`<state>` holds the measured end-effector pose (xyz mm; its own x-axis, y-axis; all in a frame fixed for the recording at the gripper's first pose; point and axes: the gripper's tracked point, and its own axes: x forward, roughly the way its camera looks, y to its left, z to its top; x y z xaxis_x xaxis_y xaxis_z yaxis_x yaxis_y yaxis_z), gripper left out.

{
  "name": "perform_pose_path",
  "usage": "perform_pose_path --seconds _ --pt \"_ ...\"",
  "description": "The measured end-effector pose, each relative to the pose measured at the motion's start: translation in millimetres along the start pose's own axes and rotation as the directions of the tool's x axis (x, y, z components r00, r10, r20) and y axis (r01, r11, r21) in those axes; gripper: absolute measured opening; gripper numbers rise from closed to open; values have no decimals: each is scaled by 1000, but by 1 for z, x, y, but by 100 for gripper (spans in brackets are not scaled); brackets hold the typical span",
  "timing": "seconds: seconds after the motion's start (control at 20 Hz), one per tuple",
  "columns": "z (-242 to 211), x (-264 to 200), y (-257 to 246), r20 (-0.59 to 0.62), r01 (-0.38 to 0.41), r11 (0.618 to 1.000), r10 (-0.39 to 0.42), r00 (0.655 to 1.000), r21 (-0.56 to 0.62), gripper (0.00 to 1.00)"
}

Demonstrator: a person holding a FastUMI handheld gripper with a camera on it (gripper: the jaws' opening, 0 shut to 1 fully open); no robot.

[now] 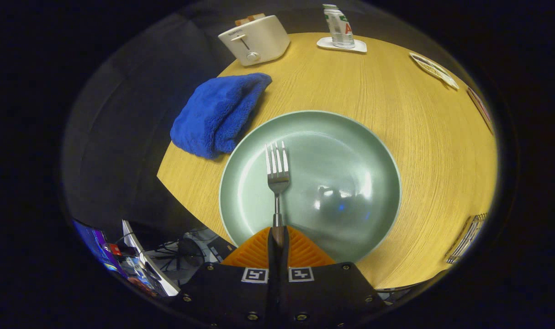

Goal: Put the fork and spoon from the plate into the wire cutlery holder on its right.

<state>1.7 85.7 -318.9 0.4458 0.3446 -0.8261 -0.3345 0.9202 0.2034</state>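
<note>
Tongs (277,237) grip the fork (277,176) by its handle, tines at twelve o'clock over the plate (377,151). Keep it level, swing toward the wire holder (464,237) at three o'clock, beyond the rim.

wooden table (396,132) bearing plate (350,237), blue towel (213,116), toaster (254,40)

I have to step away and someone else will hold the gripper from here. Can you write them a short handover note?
Gripper: shut on the fork, gripping its handle; the tines point ahead over the green plate.
No spoon can be seen on the plate. The wire cutlery holder sits right of the plate, near the table's edge.
Done: fork picked up.
Left: carry the fork right and drop it into the holder; whether the spoon is already inside cannot be told, so check.
</note>
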Motion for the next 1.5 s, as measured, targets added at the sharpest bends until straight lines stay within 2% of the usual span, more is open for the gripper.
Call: perform_pose_path --seconds 0.4,0.7,0.95,1.15,1.3,1.5 --pt "32 -63 -32 160 -28 986 1 987 165 2" --pt "54 -127 -82 331 -9 949 -100 938 314 2" --pt "44 -185 -135 434 3 888 -228 871 461 2" --pt "13 -221 -176 442 20 821 -327 835 570 2" --pt "-20 -233 -199 404 42 771 -379 833 636 2" --pt "-60 -230 -210 343 62 730 -393 853 681 2"
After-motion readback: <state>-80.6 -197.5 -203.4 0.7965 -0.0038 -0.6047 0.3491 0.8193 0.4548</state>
